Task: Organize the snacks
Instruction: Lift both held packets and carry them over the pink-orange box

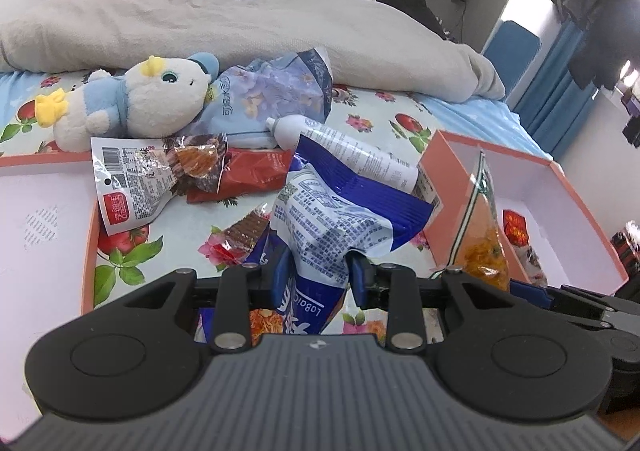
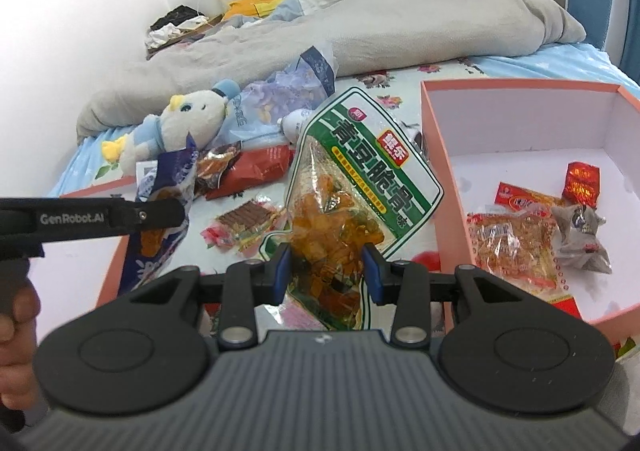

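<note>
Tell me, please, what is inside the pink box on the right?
Inside the pink box lie an orange snack packet, a small red packet and a grey wrapper. The right gripper covers its near corner.

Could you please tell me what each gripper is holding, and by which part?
Left gripper: blue snack bag, pinched mid-body. Right gripper: green-labelled snack packet, held by its lower half.

Two close wrist views, shared bed

blue snack bag: glossy crinkled plastic | plush toy: fuzzy cloth | box: matt card
</note>
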Action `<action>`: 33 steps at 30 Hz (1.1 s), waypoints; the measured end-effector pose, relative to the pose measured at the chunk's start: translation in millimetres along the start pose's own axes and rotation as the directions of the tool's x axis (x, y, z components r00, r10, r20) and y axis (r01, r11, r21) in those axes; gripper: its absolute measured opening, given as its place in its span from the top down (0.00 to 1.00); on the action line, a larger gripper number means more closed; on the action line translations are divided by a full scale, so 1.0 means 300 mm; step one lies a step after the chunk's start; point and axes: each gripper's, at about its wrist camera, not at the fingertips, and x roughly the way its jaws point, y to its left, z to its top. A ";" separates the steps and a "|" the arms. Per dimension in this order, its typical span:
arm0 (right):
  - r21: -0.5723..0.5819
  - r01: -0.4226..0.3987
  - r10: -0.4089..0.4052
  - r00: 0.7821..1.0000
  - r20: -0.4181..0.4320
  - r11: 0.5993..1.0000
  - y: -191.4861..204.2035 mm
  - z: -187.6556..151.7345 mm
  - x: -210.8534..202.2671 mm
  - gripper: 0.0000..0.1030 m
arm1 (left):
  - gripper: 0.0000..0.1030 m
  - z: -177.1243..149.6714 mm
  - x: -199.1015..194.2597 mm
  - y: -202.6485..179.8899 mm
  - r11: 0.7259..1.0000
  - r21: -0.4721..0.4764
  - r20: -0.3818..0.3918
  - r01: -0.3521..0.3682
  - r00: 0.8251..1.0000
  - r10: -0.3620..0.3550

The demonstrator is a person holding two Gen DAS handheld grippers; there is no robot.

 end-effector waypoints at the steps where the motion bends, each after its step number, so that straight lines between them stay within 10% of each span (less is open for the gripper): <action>1: -0.003 -0.001 0.001 1.000 0.010 1.000 0.002 0.013 -0.008 0.61 | 0.65 0.010 -0.007 -0.001 1.000 -0.004 0.006 0.003 1.000 -0.003; 33: -0.033 0.203 -0.183 0.935 0.304 0.979 -0.240 0.396 -0.326 0.61 | 0.65 0.450 -0.182 -0.560 0.967 0.164 0.187 0.196 0.956 -0.226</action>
